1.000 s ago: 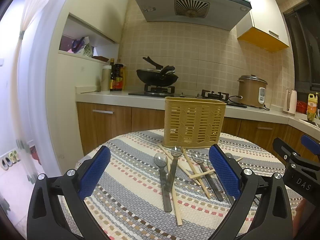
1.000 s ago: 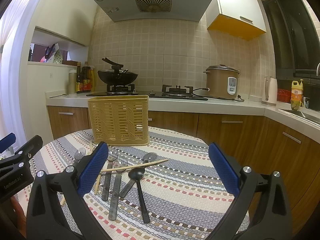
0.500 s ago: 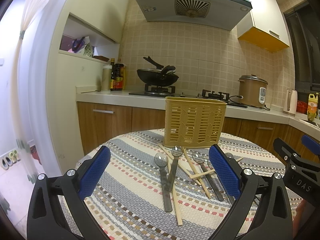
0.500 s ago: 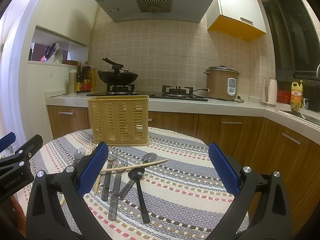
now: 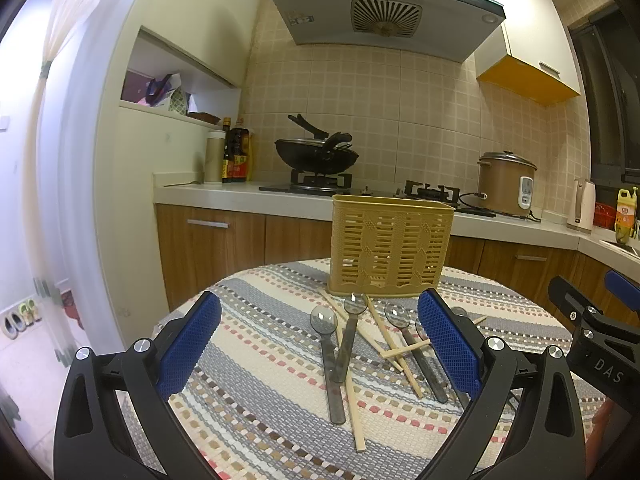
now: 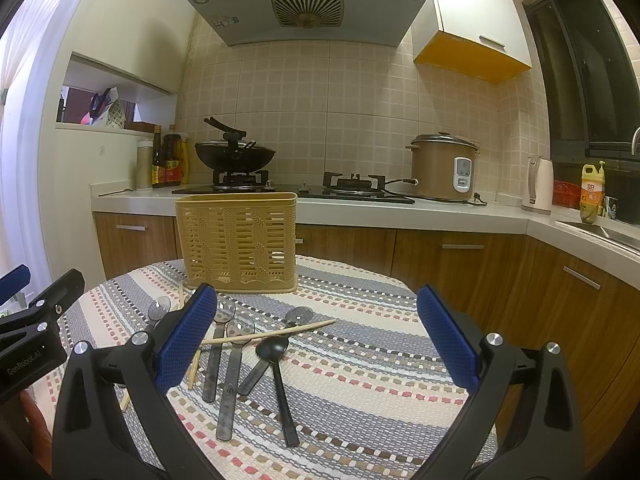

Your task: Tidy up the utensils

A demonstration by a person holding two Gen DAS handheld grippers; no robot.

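Utensils, loose: steel spoons point(image 5: 325, 322), one black spoon point(image 6: 273, 349) and wooden chopsticks point(image 5: 352, 396) lie crossed in a heap on the round desk point(image 5: 248, 360), just before the yellow slotted caddy point(image 5: 390, 244), which stands upright.

Left tool point(image 5: 320, 344): jaws wide apart, holding nothing.

Right tool point(image 6: 318, 338): likewise apart, holding nothing.

Advice: take a top-lying piece first, gripped mid-handle; one chopstick rests across several spoons and would likely drag its neighbours.

Beyond: wok point(image 6: 235, 155) and rice cooker point(image 6: 444, 168), well apart.

Home kitchen — gas stove w/ wok point(image 5: 316, 154), range hood point(image 6: 308, 0), rice cooker point(image 6: 444, 168), tiled wall.
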